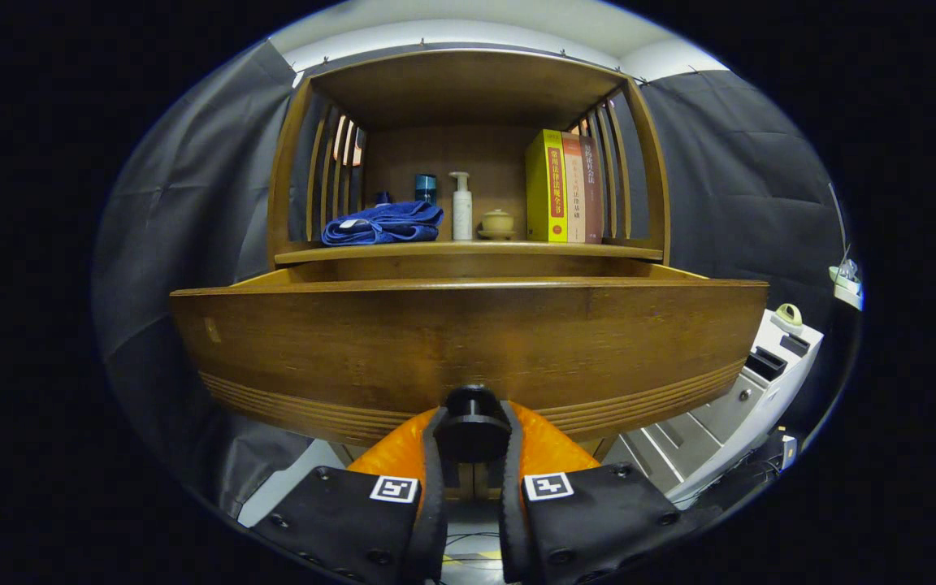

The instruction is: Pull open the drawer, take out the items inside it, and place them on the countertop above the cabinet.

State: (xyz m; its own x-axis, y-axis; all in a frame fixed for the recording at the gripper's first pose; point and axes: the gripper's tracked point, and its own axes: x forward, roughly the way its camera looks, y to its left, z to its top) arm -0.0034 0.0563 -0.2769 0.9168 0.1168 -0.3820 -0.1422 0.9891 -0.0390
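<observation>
Gripper view: your gripper [472,455] has both fingers pressed on the dark round knob [472,426] of the wooden drawer [468,341], which stands pulled out from the cabinet; its inside is hidden behind the front panel. The three upright books [565,188] carry writing on their spines, too small for you to read. On the countertop [468,252] above, you have a folded blue towel [384,223], a dark blue-green jar [426,187], a white pump bottle [461,207] and a small lidded pot [497,223]. Black cloth walls flank the cabinet. A white unit [752,390] stands to the right.
</observation>
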